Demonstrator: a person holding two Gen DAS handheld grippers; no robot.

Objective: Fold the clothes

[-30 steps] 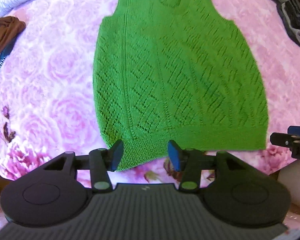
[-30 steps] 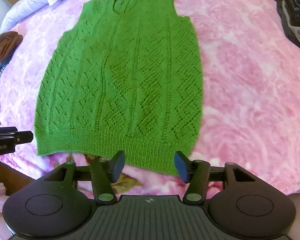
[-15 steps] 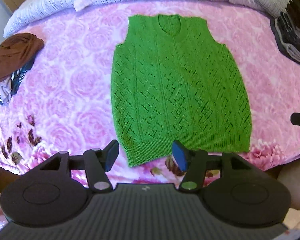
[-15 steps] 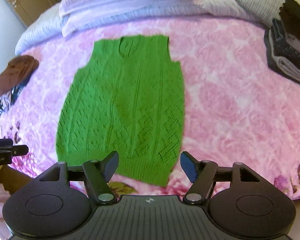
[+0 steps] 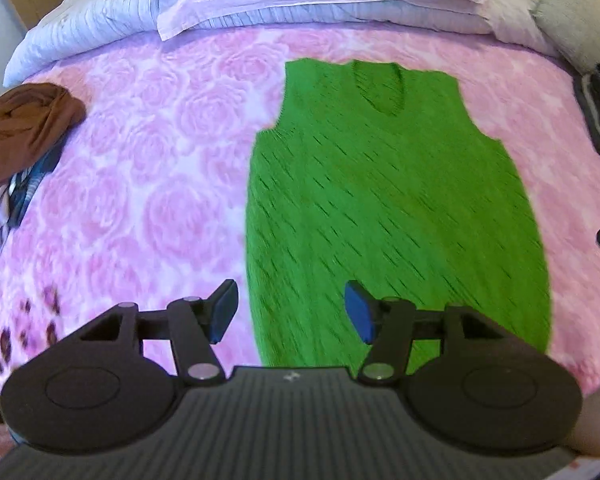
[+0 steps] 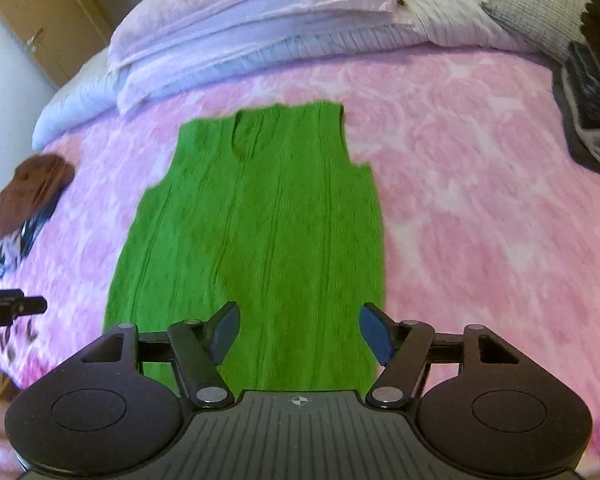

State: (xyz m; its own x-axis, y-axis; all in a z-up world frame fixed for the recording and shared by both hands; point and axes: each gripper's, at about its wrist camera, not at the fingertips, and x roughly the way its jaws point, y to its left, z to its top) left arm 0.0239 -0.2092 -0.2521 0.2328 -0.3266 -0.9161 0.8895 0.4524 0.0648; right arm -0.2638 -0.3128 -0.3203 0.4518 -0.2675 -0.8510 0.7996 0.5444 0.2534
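Note:
A green sleeveless knitted vest (image 5: 388,200) lies flat and spread out on the pink rose-patterned bedspread (image 5: 140,160), neck toward the pillows. My left gripper (image 5: 291,308) hovers open above the vest's lower left part, with nothing held. In the right wrist view the vest (image 6: 260,220) runs up from under my right gripper (image 6: 300,328), which hangs over its lower right part. Its jaws are wide and closing slightly, and the pads grip nothing. The vest's hem is hidden behind both gripper bodies.
A brown garment (image 5: 24,128) over striped cloth lies at the bed's left edge. A stack of dark and grey folded clothes (image 6: 592,120) sits at the right. Lilac quilts and pillows (image 6: 260,32) line the back. Bare bedspread (image 6: 480,220) lies on both sides of the vest.
Both grippers have drawn back and risen from the vest's hem, so the vest looks smaller and the pillows show. Both pairs of jaws stand wider than a second ago.

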